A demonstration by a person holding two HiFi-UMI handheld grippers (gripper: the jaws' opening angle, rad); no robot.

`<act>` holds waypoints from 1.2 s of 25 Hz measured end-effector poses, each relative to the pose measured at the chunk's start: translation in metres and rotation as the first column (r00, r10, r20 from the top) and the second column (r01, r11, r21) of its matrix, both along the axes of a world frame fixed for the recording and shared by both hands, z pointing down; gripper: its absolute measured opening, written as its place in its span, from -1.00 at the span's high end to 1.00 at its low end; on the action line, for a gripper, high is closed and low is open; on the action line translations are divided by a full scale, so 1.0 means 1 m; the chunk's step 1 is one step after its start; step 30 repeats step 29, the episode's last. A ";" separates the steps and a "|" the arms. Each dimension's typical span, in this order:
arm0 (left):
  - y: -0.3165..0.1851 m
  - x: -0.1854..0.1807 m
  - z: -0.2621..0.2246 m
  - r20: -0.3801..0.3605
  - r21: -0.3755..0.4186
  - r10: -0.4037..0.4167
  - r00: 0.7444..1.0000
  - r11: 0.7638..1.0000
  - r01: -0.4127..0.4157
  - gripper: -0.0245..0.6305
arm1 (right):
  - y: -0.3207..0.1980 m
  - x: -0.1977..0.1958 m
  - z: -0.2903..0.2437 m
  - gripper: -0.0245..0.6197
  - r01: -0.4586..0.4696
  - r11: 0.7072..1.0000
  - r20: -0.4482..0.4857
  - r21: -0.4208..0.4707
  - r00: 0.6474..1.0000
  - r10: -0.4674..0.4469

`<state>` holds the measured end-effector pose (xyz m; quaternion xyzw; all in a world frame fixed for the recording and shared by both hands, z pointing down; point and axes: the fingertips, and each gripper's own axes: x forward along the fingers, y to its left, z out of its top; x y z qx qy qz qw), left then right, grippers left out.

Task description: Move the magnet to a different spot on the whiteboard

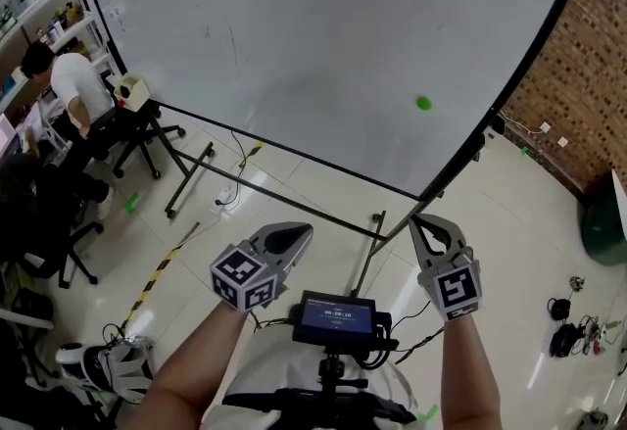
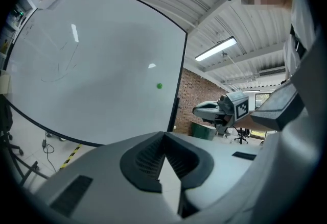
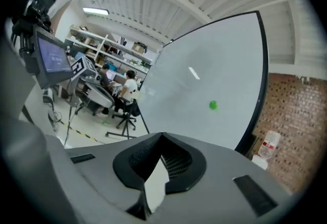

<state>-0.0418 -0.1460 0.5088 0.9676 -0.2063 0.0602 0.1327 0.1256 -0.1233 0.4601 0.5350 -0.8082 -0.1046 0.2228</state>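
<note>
A small green magnet sticks to the large whiteboard, low and toward its right edge. It also shows as a green magnet in the left gripper view and a green magnet in the right gripper view. My left gripper is held in the air well short of the board, jaws shut and empty. My right gripper hovers below the magnet, apart from it, tips together with nothing between them.
The board's black stand bars cross the tiled floor below. A person sits at a desk on the left among office chairs. A brick wall and a green bin are at the right. Cables lie on the floor.
</note>
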 end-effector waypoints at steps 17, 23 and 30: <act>0.119 0.057 0.005 0.058 -0.001 0.012 0.998 1.000 -0.012 0.83 | 0.142 0.032 0.036 0.83 0.052 0.994 0.560 -0.100 0.829 0.013; 0.137 0.069 0.009 0.051 -0.039 -0.011 0.999 0.999 0.013 0.83 | 0.171 0.042 0.044 0.83 0.075 0.991 0.599 -0.107 0.801 0.004; 0.148 0.089 0.008 0.060 -0.030 -0.009 0.998 1.000 0.010 0.83 | 0.187 0.055 0.048 0.83 0.089 0.990 0.628 -0.106 0.778 -0.003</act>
